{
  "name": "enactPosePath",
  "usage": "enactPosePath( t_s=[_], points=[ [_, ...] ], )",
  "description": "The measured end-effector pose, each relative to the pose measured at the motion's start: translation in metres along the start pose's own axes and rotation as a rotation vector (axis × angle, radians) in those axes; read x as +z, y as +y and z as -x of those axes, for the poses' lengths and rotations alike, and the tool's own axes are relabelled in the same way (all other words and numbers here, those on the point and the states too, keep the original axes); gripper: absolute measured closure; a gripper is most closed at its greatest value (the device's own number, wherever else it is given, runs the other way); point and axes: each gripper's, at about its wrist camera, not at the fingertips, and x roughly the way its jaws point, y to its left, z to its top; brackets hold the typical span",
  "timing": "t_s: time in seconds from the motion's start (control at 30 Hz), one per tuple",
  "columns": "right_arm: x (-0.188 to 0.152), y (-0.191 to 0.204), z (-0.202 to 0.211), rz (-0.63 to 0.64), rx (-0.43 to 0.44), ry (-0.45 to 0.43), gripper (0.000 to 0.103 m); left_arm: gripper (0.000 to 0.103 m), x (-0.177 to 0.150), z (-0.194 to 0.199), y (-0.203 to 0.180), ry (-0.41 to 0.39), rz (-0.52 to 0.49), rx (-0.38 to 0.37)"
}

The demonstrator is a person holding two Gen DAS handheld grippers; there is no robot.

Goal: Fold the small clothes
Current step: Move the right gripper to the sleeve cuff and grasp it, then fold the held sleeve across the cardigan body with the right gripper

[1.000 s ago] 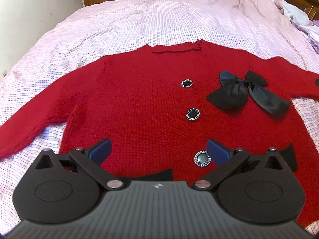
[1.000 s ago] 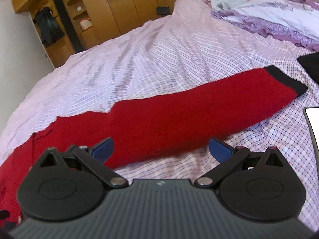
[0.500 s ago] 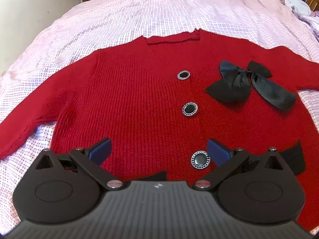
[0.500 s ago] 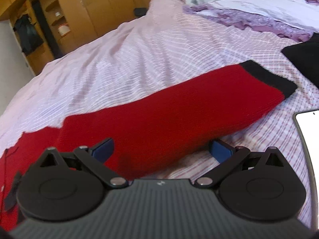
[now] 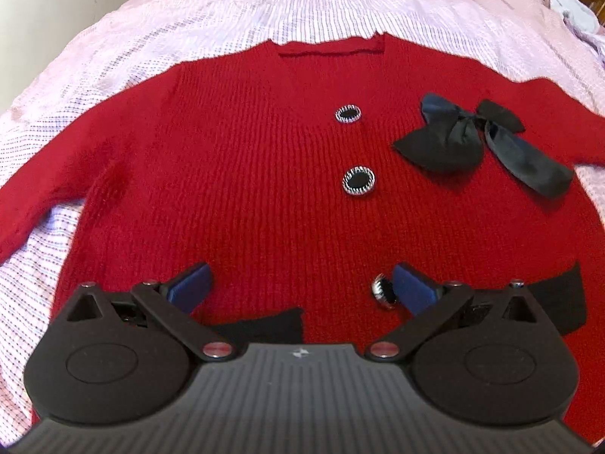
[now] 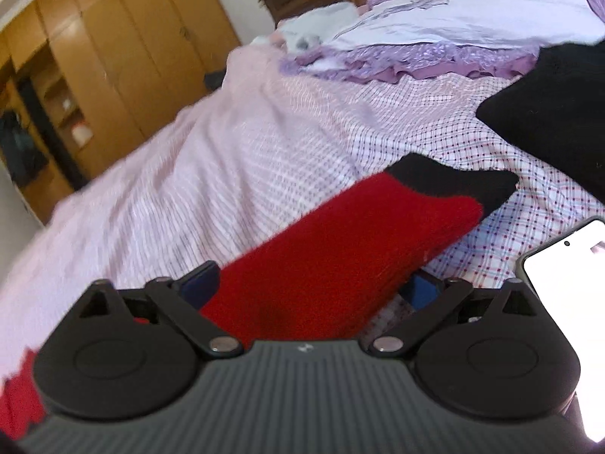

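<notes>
A red knitted cardigan (image 5: pixel 245 189) lies flat, front up, on the pink checked bed sheet (image 5: pixel 227 19). It has a black bow (image 5: pixel 472 140), silver-rimmed black buttons (image 5: pixel 358 182) and a black hem band (image 5: pixel 264 325). My left gripper (image 5: pixel 300 287) hangs open just above the hem, with the lowest button by its right finger. In the right wrist view the red sleeve (image 6: pixel 340 249) with its black cuff (image 6: pixel 446 181) runs between the fingers of my right gripper (image 6: pixel 310 285). Its jaws are closing around the sleeve, and the right finger is partly hidden behind the knit.
A phone (image 6: pixel 563 265) with a lit screen lies right of the sleeve. A black garment (image 6: pixel 548 113) sits beyond it, with purple frilled bedding (image 6: pixel 416 60) at the far end. Wooden wardrobes (image 6: pixel 113 56) stand past the bed.
My right gripper has slid along the sleeve toward the cuff and rolled; the sleeve now sits between its fingers, which have narrowed. My left gripper has sunk closer to the hem.
</notes>
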Motion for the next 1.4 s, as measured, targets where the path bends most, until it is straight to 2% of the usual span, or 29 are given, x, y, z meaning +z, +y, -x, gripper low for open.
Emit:
enactPosePath(
  t_s=[0.03, 0.1, 0.13, 0.17, 0.27, 0.47, 0.7, 0.83, 1.0, 1.2, 1.4],
  points=[
    [0.001, -0.001, 0.000, -0.011, 0.004, -0.005, 0.020, 0.000, -0.001, -0.001, -0.002, -0.002, -0.007, 0.007],
    [0.003, -0.002, 0.001, -0.014, 0.000, -0.007, 0.052, 0.000, -0.002, -0.002, -0.005, -0.008, -0.019, 0.013],
    [0.004, -0.002, 0.002, -0.010, -0.007, -0.011, 0.061, 0.000, -0.003, -0.003, -0.005, -0.012, -0.026, 0.013],
    [0.005, -0.001, 0.004, 0.000, -0.006, -0.016, 0.077, 0.000, -0.003, -0.003, -0.006, -0.015, -0.031, 0.013],
    [0.008, 0.000, 0.013, 0.019, 0.014, -0.034, 0.088, 0.000, -0.004, -0.003, -0.005, -0.023, -0.026, 0.009],
    [0.011, 0.019, 0.042, 0.061, 0.094, -0.066, 0.089, 0.000, -0.005, -0.002, -0.003, -0.033, -0.032, -0.003],
    [0.011, 0.059, 0.080, 0.120, 0.210, -0.084, 0.089, 0.000, -0.002, 0.012, 0.009, -0.052, -0.023, -0.039],
    [0.006, 0.086, 0.101, 0.151, 0.283, -0.090, 0.090, 0.000, 0.000, 0.023, 0.021, -0.080, -0.033, 0.008],
    [-0.002, 0.118, 0.113, 0.166, 0.342, -0.067, 0.090, 0.000, 0.002, 0.033, 0.046, -0.095, 0.002, 0.028],
    [-0.022, 0.152, 0.121, 0.157, 0.372, -0.061, 0.090, 0.000, 0.003, 0.041, 0.075, -0.112, 0.020, 0.055],
    [-0.035, 0.201, 0.131, 0.228, 0.421, -0.088, 0.090, 0.000, 0.006, 0.046, 0.103, -0.131, 0.034, 0.078]
  ],
)
